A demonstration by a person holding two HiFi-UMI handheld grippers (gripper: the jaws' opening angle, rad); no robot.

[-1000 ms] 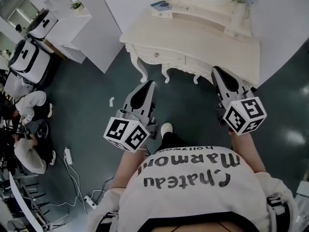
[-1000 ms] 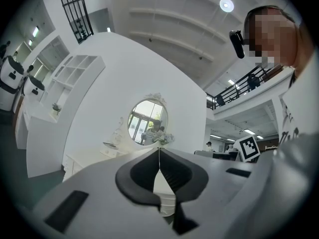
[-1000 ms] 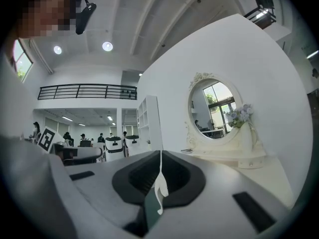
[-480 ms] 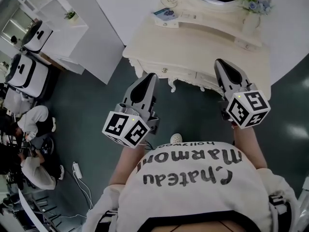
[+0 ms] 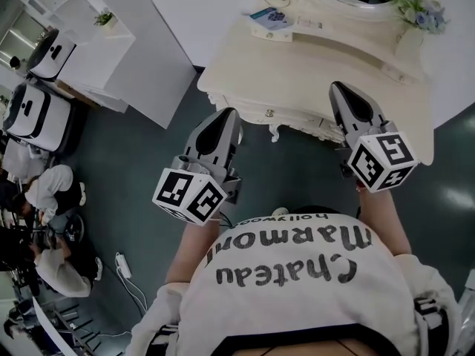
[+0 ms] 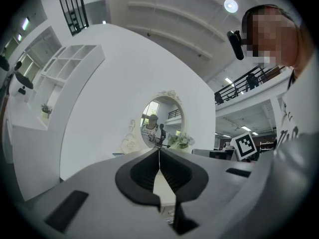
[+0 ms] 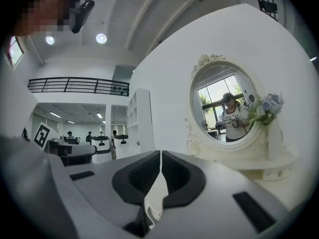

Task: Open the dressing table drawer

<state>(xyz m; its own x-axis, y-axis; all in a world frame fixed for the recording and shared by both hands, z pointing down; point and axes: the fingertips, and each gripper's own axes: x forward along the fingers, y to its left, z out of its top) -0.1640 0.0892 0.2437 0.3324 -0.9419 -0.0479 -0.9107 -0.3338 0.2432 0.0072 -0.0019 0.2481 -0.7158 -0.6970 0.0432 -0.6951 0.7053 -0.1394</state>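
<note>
Left gripper (image 5: 229, 114) out in front of me, jaws pressed tight together with nothing between them, and the right gripper (image 5: 341, 89) was the same, shut and empty, both held level and pointing at the dressing table (image 5: 319, 54). Neither one touched the furniture; the left tip hung just short of the table's front edge, and the right one sat over the front right part of the top. The drawer (image 5: 256, 110) was in the carved front, under the top, flush and closed as far as I could tell, its little knob (image 5: 269, 113) just ahead and to the right of my left tip. So I judged this was the approach, with no grip made yet. Next, I reckoned, the left jaws had to spread, line up on that knob, close round it, and then pull straight back toward me, keeping the pull level so the drawer wouldn't bind
</note>
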